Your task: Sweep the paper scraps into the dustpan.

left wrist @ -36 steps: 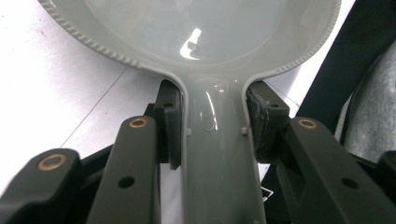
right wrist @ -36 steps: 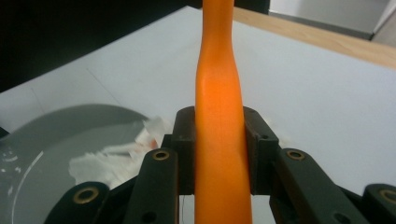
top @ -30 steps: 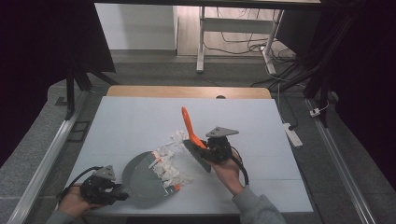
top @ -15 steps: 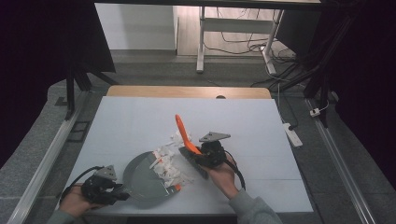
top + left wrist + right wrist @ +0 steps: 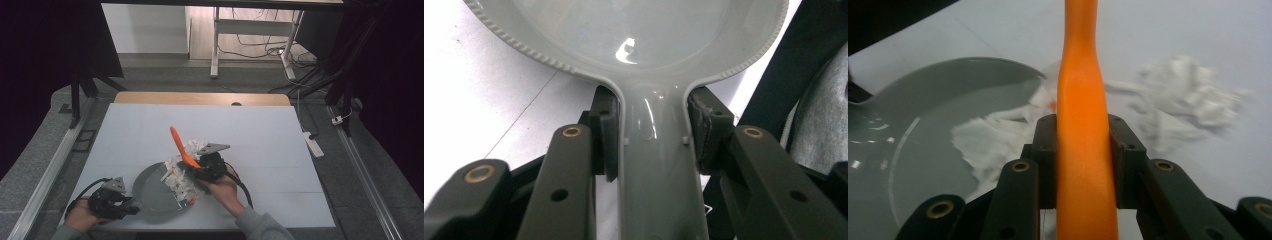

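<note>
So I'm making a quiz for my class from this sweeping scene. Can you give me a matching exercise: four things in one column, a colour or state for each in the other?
Things:
1. dustpan
2. brush handle
3. paper scraps
4. left claw

Colours or states:
A. orange, clamped in the right claw
B. white, heaped partly on the pan's edge and partly on the table
C. grey, glossy, lying flat on the table
D. shut on the dustpan's handle

Pairs: 1-C, 2-A, 3-B, 4-D
</note>
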`<act>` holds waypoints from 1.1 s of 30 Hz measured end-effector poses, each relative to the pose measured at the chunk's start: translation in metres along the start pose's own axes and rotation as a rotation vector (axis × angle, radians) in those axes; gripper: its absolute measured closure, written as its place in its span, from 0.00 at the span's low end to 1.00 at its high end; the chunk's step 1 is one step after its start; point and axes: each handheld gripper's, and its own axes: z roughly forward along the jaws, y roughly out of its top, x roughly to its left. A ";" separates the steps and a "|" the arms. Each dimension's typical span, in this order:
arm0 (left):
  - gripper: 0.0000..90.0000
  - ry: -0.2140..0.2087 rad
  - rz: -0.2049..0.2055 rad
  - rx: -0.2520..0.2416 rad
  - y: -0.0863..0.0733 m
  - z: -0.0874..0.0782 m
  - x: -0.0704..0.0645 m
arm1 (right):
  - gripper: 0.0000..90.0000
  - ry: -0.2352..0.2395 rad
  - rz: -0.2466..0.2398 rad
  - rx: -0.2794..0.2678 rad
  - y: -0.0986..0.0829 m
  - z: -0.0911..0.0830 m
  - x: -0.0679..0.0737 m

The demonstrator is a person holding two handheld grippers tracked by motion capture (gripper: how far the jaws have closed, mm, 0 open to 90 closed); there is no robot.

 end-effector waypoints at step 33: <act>0.68 0.026 -0.072 -0.026 -0.004 -0.002 0.006 | 0.77 -0.048 0.009 -0.191 0.026 -0.029 -0.037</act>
